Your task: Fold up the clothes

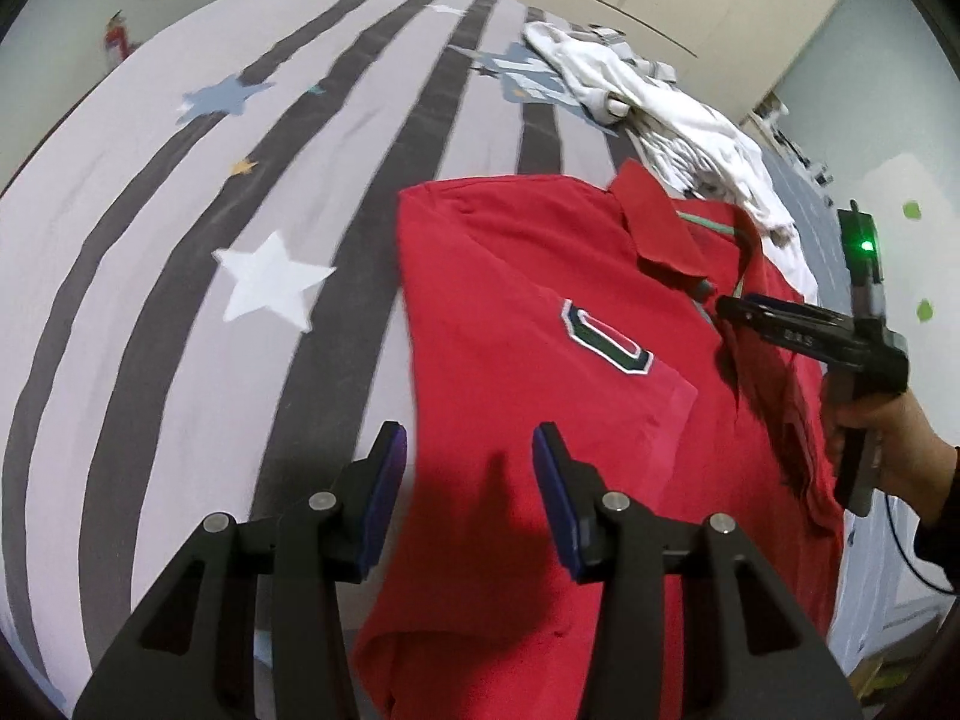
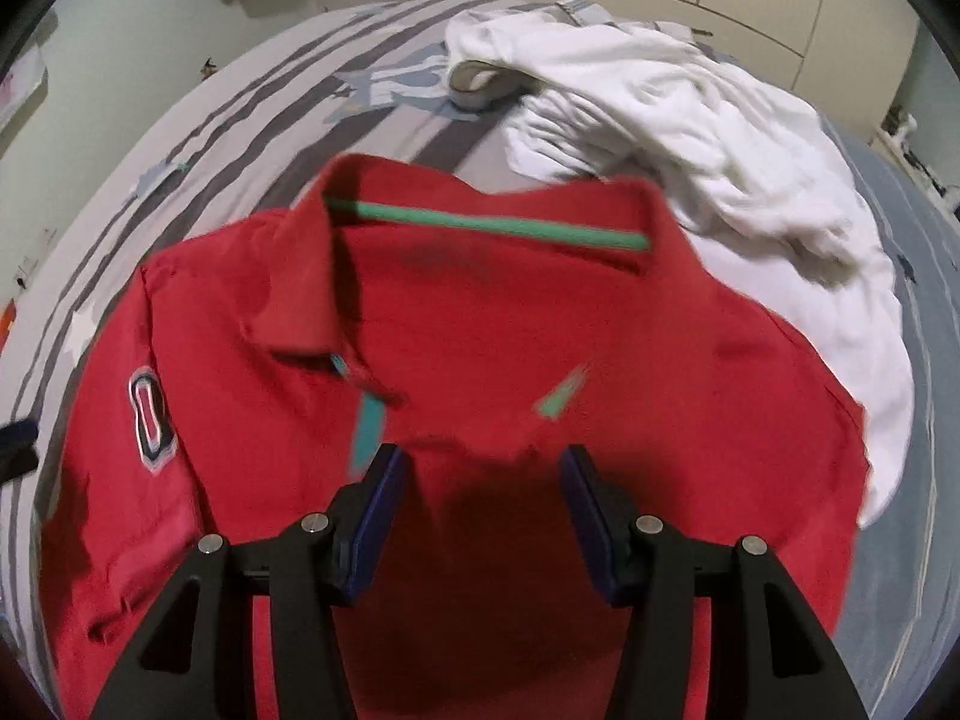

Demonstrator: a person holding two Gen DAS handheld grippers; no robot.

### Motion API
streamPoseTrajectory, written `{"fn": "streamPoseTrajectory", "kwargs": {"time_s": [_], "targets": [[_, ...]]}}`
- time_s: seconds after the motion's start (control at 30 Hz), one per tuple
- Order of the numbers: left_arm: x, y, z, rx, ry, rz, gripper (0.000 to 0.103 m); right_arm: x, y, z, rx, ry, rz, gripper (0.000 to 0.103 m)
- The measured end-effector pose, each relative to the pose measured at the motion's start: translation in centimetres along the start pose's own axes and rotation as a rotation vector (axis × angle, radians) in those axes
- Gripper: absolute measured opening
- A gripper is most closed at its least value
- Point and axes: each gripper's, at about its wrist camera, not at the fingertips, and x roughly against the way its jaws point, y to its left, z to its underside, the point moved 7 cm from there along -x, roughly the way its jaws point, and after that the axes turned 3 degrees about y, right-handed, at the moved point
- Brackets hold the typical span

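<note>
shirt: the red polo shirt (image 2: 456, 312) lies front-up on the striped bed (image 1: 150, 276), collar (image 2: 480, 222) at the far end, hem towards me.
long axis: it runs from me away to the collar, so i judge the coming fold turns on its two long side edges.
left tongs (image 1: 468, 474): released, nothing between the pads; they hang over the shirt's left edge, where red cloth meets the bedsheet, below the chest badge (image 1: 606, 342).
right tongs (image 2: 480, 498): pads apart over the placket below the collar. the left view shows their tip at a raised ridge of red cloth near the placket, but i cannot tell whether any cloth is pinched.
nearer hand: my left is nearer the badge-side edge; my right hand (image 1: 870, 432) is nearer the collar and the far side.
neighbour: a white garment (image 2: 690, 138) lies crumpled just beyond the collar, touching the shirt's right shoulder, which could get dragged along.
</note>
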Motion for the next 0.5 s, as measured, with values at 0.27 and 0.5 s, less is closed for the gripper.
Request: {"fn": "streamPoseTrajectory", "kwargs": {"time_s": [0.27, 0.5], "targets": [[1.9, 2.2, 1.4, 0.062, -0.010, 0.018, 0.041, -2.0, 0.4, -1.0, -0.042, 0.063, 0.019, 0.053], [4.1, 4.2, 4.1, 0.104, 0.007, 0.056, 0.041, 7.2, -1.9, 2.6, -0.146, -0.086, -0.101, 0.053]]}}
